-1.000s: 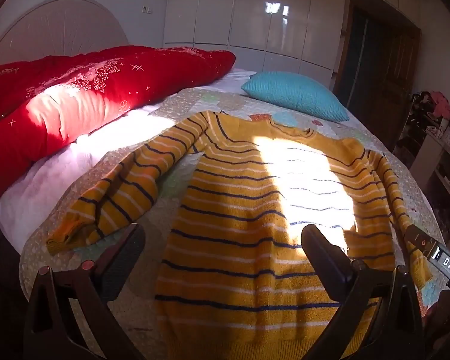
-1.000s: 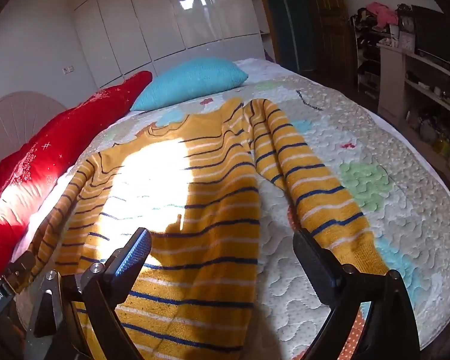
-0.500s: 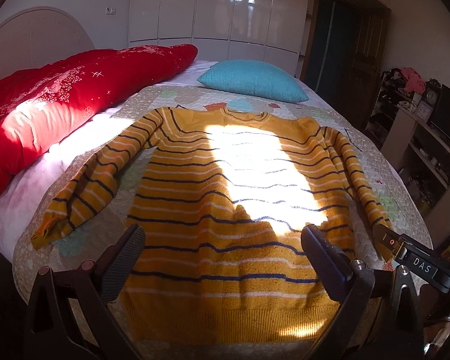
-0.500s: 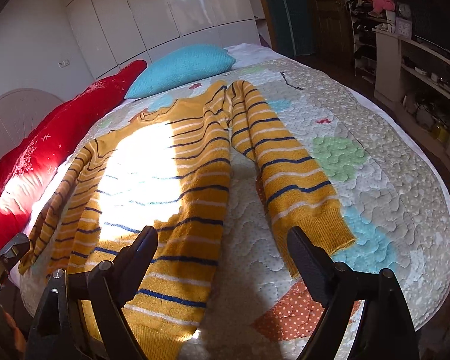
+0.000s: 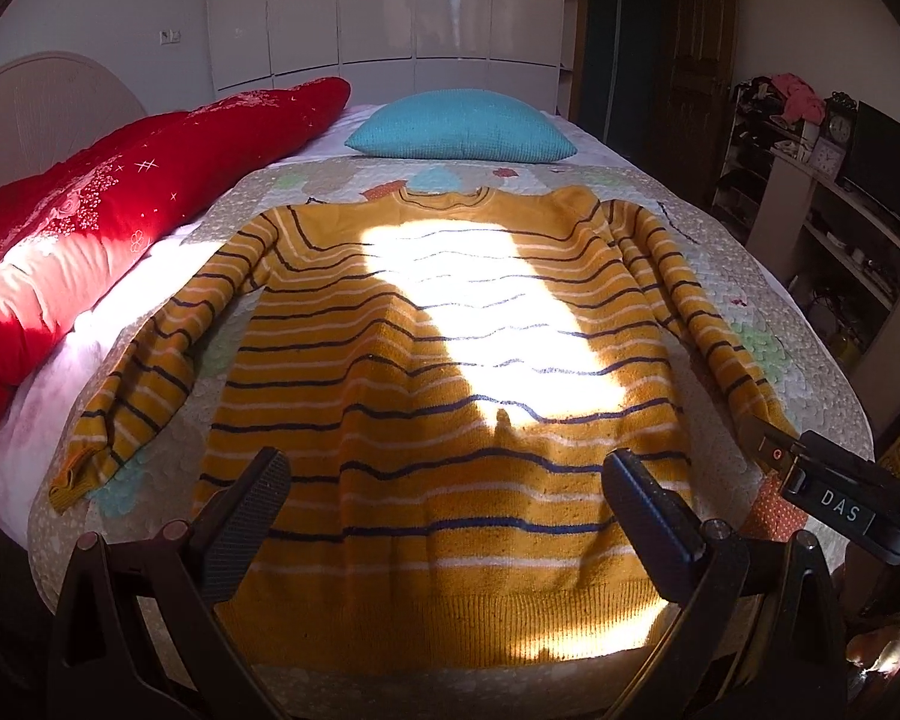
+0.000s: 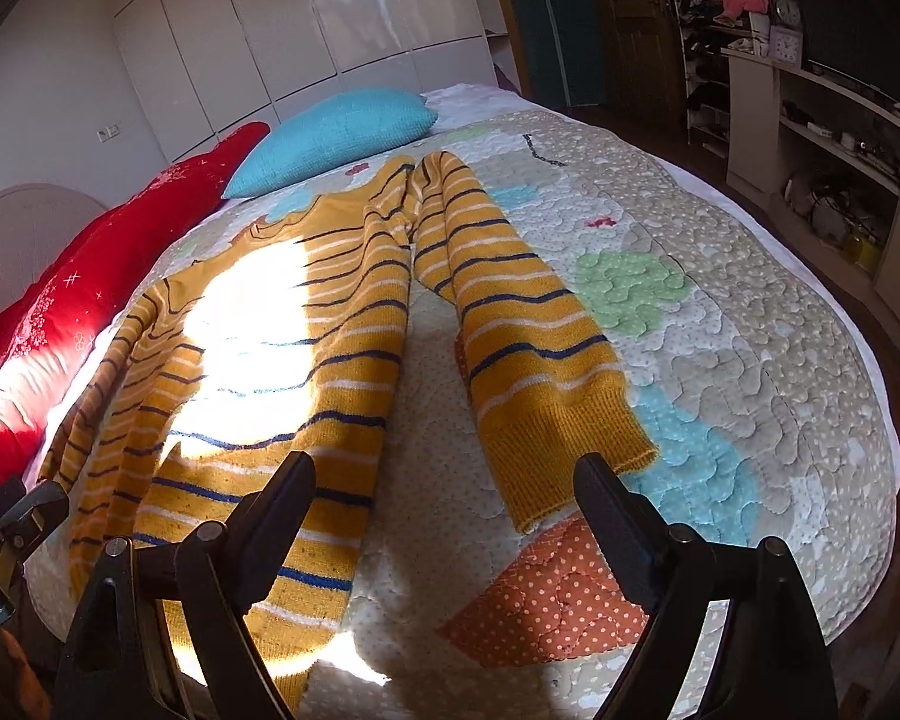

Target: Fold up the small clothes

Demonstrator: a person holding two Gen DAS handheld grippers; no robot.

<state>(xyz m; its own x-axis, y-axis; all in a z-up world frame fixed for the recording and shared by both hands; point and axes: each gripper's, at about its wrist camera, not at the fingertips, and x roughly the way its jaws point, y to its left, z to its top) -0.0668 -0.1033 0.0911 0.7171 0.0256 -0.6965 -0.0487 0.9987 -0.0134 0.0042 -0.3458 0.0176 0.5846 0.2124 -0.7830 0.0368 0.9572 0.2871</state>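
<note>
A yellow sweater (image 5: 444,372) with dark and white stripes lies spread flat on the bed, neck toward the far end, both sleeves out to the sides. It also shows in the right wrist view (image 6: 282,354), with its right sleeve (image 6: 528,336) lying alongside the body. My left gripper (image 5: 444,516) is open and empty, held above the sweater's hem. My right gripper (image 6: 447,510) is open and empty, above the quilt between the body and the right sleeve cuff.
The sweater lies on a patchwork quilt (image 6: 720,300). A red duvet (image 5: 90,228) lies along the left side and a turquoise pillow (image 5: 462,126) at the far end. Shelves with clutter (image 6: 810,138) stand to the right of the bed.
Both grippers have pulled back toward the near end of the bed and risen, so more of the sweater and its hem is in view. Both stay open.
</note>
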